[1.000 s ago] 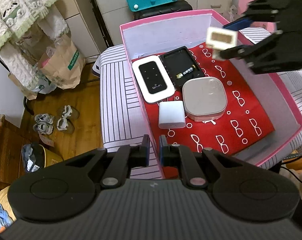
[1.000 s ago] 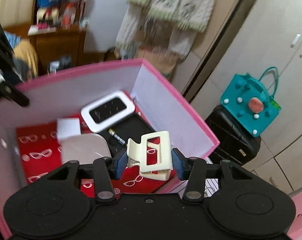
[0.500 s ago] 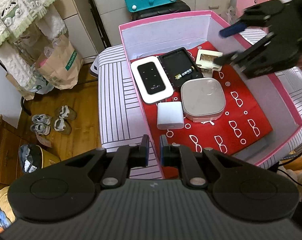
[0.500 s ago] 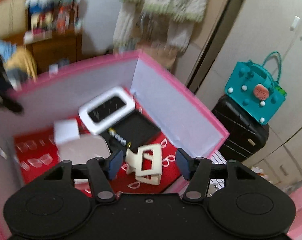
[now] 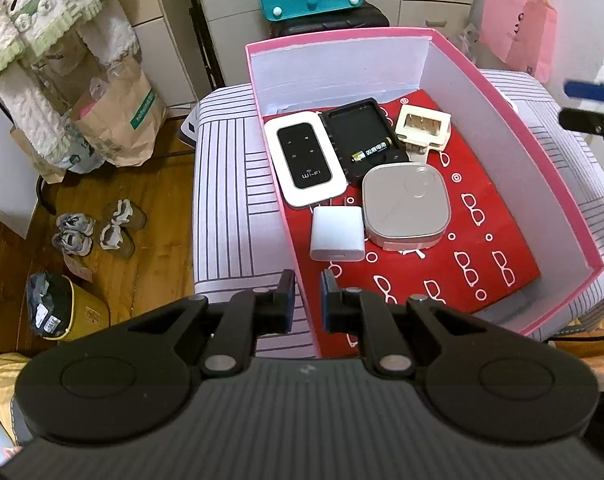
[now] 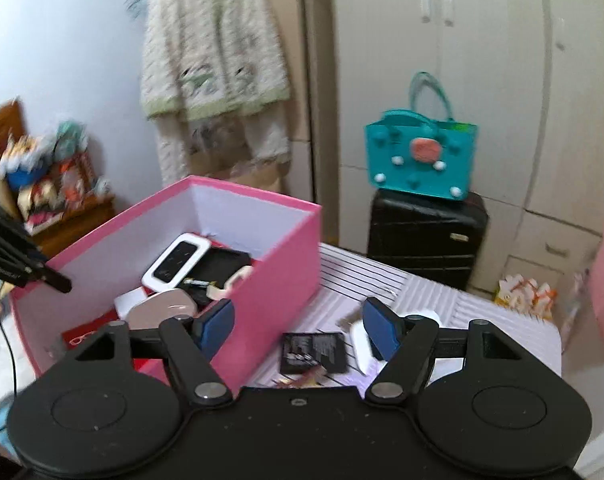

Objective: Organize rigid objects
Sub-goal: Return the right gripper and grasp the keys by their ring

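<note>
A pink box (image 5: 518, 128) with a red lining stands on a striped cushion (image 5: 230, 200). Inside lie a white Wi-Fi router (image 5: 305, 162), a black case (image 5: 362, 140) with a battery, a silver square device (image 5: 406, 204), a white charger cube (image 5: 336, 233) and a cream hair clip (image 5: 422, 126). My left gripper (image 5: 307, 300) is shut on the box's near wall. My right gripper (image 6: 298, 328) hangs outside the box (image 6: 286, 264), beyond its right wall; its jaws are opening with nothing between them. Only its fingertips (image 5: 588, 120) show at the right edge of the left wrist view.
On the striped cushion under the right gripper lie a flat black item (image 6: 314, 352), a white item (image 6: 360, 346) and a small brown thing (image 6: 302, 380). Behind stand a black suitcase (image 6: 426, 236) with a teal bag (image 6: 420, 156), cupboards, and a paper bag (image 5: 118, 116) on the wooden floor.
The right gripper let go of the cream hair clip, which now lies in the box's far corner. That gripper then drew back to the right, out of the box, rolling level. The left gripper held still.
</note>
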`<state>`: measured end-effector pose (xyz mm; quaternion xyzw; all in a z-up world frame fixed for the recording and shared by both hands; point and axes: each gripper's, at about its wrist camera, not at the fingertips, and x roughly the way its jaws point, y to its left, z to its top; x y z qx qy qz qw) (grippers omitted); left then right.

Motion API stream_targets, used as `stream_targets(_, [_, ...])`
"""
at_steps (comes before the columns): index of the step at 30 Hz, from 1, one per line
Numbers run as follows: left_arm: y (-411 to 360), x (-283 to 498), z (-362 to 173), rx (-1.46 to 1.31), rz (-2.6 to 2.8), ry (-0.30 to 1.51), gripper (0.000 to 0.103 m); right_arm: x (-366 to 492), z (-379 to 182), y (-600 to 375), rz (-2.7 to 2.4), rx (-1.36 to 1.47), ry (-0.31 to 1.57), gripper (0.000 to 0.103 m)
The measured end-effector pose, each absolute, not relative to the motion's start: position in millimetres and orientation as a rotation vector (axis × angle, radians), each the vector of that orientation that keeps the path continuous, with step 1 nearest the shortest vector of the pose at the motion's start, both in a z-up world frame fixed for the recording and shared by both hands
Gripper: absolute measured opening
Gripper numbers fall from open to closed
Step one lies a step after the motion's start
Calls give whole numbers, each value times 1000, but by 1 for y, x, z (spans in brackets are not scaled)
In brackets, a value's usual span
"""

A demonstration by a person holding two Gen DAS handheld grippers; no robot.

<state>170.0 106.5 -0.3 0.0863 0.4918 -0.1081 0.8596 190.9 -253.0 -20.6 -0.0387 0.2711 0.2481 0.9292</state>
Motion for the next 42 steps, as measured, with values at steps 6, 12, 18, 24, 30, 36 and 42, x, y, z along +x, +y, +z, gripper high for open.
stream_targets(6, [105,171,-1,179,-212,1037,12,189,-54,-285,475,7,596,65])
stream_targets(12, [105,171,-1,170,-204,1038,12,186,-89,-281,526,10,629,59])
stream_targets(18, [104,171,-1,166,-197,1039,12,190,-104,-262,603,-23,673,50])
stream_targets(24, [104,171,-1,166,-199,1039,13,188,-107,-237,672,-68,723,45])
stream_targets(30, [104,170,-1,167,-202,1038,13,196,-121,-220,601,-102,721,45])
stream_targets(36, [104,170,-1,155,-207,1036,15,194,-123,-205,604,-209,645,29])
stream_targets(42, [106,169,-1,146,-211,1033,15,189,-119,-213,570,-164,664,28])
